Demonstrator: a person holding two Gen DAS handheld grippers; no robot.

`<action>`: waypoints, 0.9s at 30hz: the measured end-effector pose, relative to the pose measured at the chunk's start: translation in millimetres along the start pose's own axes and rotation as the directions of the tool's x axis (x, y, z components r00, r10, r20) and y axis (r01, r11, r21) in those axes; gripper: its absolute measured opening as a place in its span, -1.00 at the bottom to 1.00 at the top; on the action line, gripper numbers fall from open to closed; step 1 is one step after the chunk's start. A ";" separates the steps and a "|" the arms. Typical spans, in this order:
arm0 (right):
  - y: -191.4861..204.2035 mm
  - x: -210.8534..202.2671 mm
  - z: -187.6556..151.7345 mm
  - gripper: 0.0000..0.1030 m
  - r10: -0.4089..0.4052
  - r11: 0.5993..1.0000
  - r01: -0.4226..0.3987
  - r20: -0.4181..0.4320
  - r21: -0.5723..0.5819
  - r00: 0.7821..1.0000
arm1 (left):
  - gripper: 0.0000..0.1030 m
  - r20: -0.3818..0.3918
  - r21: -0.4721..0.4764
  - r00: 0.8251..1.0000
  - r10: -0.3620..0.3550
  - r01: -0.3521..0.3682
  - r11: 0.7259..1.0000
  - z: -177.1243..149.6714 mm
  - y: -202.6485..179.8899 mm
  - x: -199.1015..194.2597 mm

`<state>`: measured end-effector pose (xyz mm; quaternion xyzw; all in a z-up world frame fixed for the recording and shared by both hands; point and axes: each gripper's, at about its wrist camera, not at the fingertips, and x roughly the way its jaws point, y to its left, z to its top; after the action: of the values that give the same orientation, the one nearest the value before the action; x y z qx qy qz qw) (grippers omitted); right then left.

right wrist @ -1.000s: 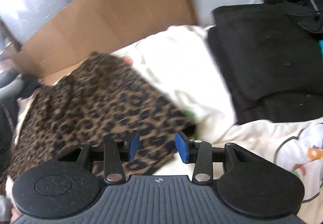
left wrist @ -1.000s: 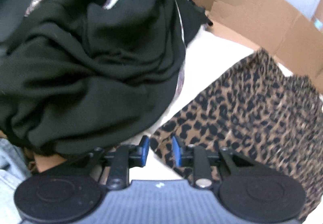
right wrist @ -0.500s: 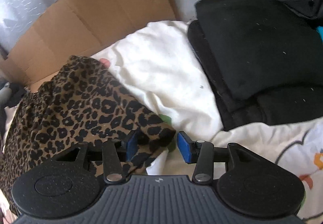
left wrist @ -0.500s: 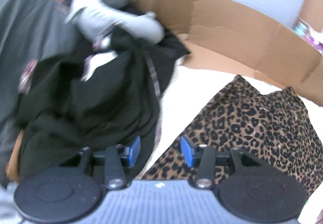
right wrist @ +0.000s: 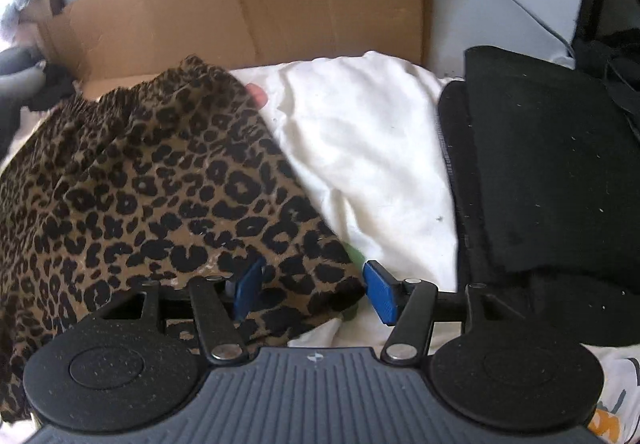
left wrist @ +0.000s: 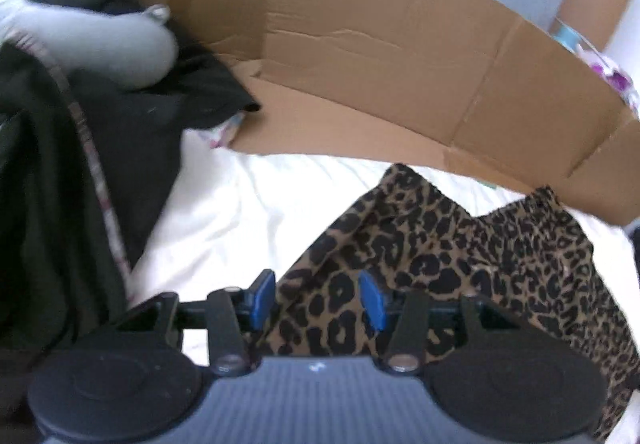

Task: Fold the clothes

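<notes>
My left gripper (left wrist: 316, 300) and right gripper (right wrist: 310, 290) both gape over near corners of the leopard-print garment (right wrist: 160, 195), still rumpled at twelve o'clock, while folded black clothes (right wrist: 552, 171) sit at two o'clock.

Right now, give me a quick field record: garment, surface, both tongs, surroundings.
garment: leopard-print cloth, spread on the sheet, not yet folded
surface: white sheet
left tongs: open, a corner of the cloth between the tips
right tongs: open, the opposite corner between the tips
behind: cardboard
left side: black clothes pile
right side: folded black clothes
</notes>
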<state>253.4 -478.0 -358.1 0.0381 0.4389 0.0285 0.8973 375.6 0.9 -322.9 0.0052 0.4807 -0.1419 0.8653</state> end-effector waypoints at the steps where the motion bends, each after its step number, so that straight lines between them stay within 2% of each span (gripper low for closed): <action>1: 1.6 1.3 -0.6 -0.02 -0.003 1.000 0.003 -0.012 -0.006 1.000 | -0.02 -0.003 0.007 1.000 0.009 -0.009 1.000 1.7 -0.5 4.8; 2: 1.3 1.6 -1.1 -0.13 -0.003 1.000 0.003 -0.021 -0.001 1.000 | -0.02 -0.008 0.003 1.000 0.015 -0.015 1.000 4.1 0.6 10.3; 8: -17.7 2.9 2.0 -0.11 0.024 0.987 -0.021 -0.017 0.159 1.000 | -0.01 0.006 -0.011 1.000 0.015 -0.015 1.000 27.1 7.5 39.2; 12: -24.7 6.4 2.4 -0.13 0.054 0.977 -0.047 -0.028 0.208 0.998 | 0.08 0.056 0.036 0.998 -0.023 0.021 0.999 39.9 1.5 49.3; 13: -24.7 7.2 2.3 -0.27 0.064 0.976 -0.055 -0.036 0.211 0.997 | 0.08 0.065 0.053 0.997 -0.030 0.027 0.998 42.9 -1.9 51.3; 14: -22.9 8.0 2.6 -0.54 0.067 0.979 -0.055 -0.051 0.199 0.996 | 0.09 0.067 0.065 0.997 -0.040 0.035 0.997 45.9 -5.4 54.0; 17: -18.5 6.9 5.9 -0.81 0.068 0.982 -0.054 -0.073 0.183 0.995 | 0.12 0.050 0.087 0.995 -0.087 0.082 0.993 49.3 -14.9 63.7; 22: -9.8 0.7 13.2 -0.88 0.035 0.989 -0.021 -0.096 0.150 0.995 | 0.17 -0.007 0.149 0.996 -0.093 0.093 0.984 47.3 -27.9 81.7; 27: -9.4 -7.8 18.5 -0.89 0.013 0.987 0.006 -0.121 0.159 0.993 | 0.17 -0.021 0.166 0.994 -0.104 0.106 0.980 42.3 -26.7 91.3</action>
<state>263.4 -488.9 -341.5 0.1086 0.4937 -0.0028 0.8628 449.4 -52.9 -372.8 0.0532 0.4718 -0.2270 0.8503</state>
